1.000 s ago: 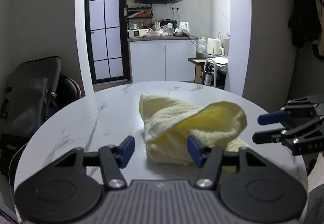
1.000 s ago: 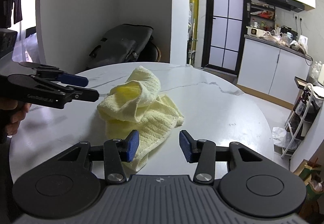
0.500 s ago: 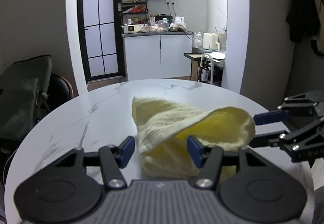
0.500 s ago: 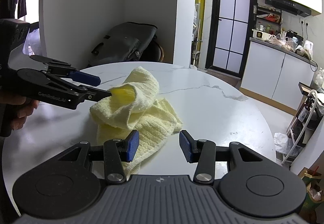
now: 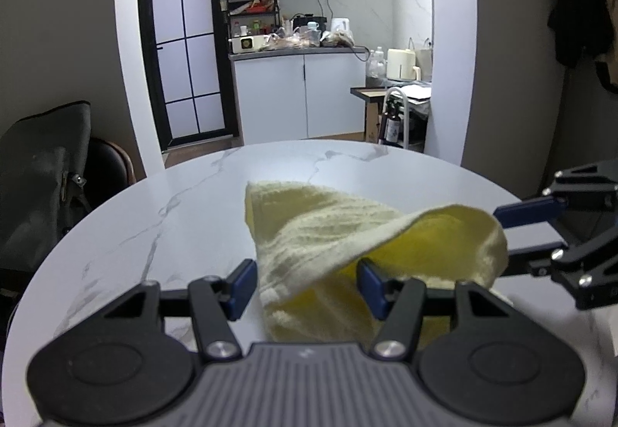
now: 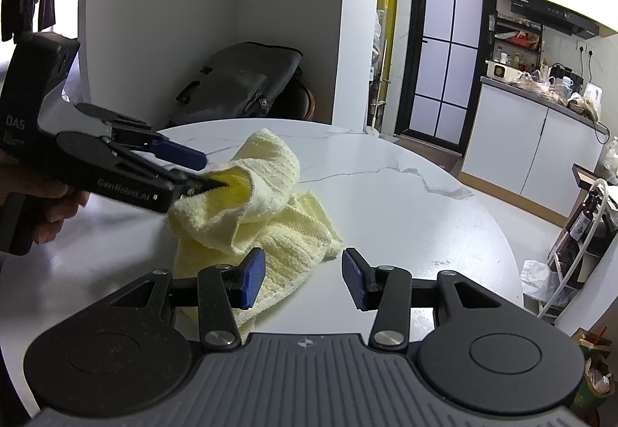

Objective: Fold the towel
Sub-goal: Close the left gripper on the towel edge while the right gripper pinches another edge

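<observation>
while the towel (image 6: 266, 210) lies bunched on the table (image 6: 405, 210), both grippers sit with jaws spread, left gripper (image 6: 201, 172) at nine o'clock, one finger inside a fold, right gripper (image 6: 303, 276) at six.

Each camera rides low behind its own gripper's two fingers, close above the round marble table (image 5: 162, 218). The left view faces the kitchen doorway; the right view looks across toward the grey bag (image 6: 247, 79) by the wall. Both take in the yellow towel (image 5: 347, 237) and the opposite gripper.
</observation>
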`<state>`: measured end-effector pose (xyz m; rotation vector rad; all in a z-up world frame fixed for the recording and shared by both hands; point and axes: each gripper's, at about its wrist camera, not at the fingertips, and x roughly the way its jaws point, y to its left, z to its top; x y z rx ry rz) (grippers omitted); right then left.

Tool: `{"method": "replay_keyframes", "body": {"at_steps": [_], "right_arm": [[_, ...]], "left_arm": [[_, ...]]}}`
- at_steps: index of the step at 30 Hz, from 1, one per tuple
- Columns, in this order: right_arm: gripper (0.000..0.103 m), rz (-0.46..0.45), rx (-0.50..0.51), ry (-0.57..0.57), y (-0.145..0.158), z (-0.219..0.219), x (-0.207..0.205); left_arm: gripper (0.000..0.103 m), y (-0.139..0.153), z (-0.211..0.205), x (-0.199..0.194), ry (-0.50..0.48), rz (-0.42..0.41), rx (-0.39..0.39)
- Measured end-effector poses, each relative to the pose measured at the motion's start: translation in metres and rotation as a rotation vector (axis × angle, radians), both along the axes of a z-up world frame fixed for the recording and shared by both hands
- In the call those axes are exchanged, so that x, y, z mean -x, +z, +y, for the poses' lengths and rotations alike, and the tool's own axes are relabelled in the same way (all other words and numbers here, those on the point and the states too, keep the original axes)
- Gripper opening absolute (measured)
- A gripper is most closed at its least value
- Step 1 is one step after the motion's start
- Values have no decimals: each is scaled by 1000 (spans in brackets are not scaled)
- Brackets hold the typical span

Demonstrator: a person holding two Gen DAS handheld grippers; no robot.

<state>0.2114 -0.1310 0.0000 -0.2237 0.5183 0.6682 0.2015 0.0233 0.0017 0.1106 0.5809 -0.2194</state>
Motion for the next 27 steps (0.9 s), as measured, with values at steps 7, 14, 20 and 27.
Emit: {"method": "replay_keyframes", "body": {"at_steps": [7,14,20,27], "right_arm": [[49,10,4,7,-5,0,-7],[49,15,10,20,-7,8,-10],[49,16,28,28,-8,15,-9],[50,12,38,31,-4,24,-8]], "left_arm": [[24,-3,0,-6,-8,17,5],[9,-1,9,-4,-5,-6,50],[8,4,23,10,13,-30,90],[8,8,39,21,43,-44,105]]}}
